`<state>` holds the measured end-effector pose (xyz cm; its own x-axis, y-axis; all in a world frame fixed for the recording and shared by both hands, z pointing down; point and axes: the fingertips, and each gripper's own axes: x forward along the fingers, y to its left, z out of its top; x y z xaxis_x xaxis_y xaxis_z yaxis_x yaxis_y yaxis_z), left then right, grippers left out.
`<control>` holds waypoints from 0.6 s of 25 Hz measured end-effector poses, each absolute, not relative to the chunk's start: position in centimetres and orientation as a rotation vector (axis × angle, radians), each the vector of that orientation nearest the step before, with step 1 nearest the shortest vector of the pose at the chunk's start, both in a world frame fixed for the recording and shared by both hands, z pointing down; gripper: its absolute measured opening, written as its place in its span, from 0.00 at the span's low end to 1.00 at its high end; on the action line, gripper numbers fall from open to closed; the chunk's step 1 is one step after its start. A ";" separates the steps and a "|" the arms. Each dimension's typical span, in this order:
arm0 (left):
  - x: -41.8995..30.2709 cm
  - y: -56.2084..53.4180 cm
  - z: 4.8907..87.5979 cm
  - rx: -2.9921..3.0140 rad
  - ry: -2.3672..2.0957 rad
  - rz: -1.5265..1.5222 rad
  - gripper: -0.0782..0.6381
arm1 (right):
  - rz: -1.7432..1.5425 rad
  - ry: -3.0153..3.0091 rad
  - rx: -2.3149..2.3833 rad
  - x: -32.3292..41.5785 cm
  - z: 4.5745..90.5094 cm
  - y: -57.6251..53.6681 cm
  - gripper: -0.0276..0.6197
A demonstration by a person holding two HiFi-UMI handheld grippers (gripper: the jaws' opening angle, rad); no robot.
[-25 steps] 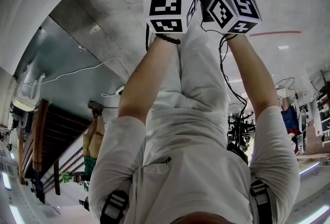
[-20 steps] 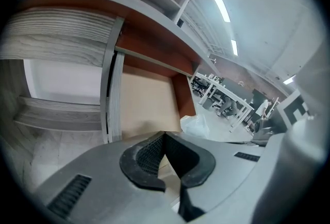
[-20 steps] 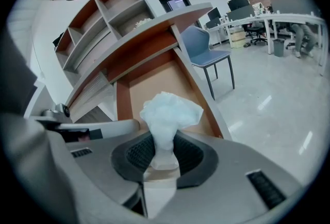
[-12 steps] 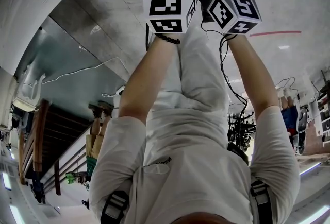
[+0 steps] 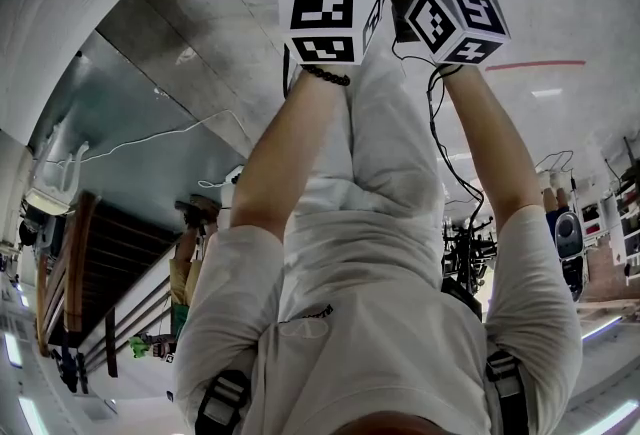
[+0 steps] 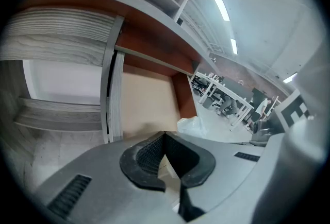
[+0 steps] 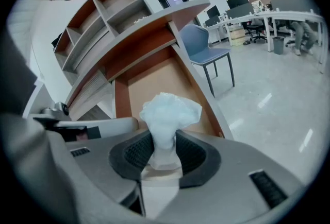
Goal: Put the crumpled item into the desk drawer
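The crumpled white item stands between the pads of my right gripper, its stem touching both pads and its puffed top sticking out past the tips. These jaws have just been opening, and the item is still between them. It hangs over the open desk drawer, whose tan bottom is bare. My left gripper is beside it with its pads met and nothing between them; it faces the same drawer, and the white item shows at its right. The head view gives only both marker cubes and the forearms.
The desk has a curved top and open shelves above the drawer. A blue chair stands just beyond the desk's end. Office desks and chairs fill the far side of the glossy floor.
Both arms and marker cubes keep the same place in the head view. Only someone in the background at the left has shifted a little.
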<state>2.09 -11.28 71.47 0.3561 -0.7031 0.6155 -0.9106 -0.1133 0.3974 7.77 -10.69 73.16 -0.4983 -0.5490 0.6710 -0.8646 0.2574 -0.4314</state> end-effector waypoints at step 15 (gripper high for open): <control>2.0 -11.1 71.4 1.877 -1.404 0.351 0.11 | 1.123 -2.147 1.276 7.6 73.3 -10.6 0.24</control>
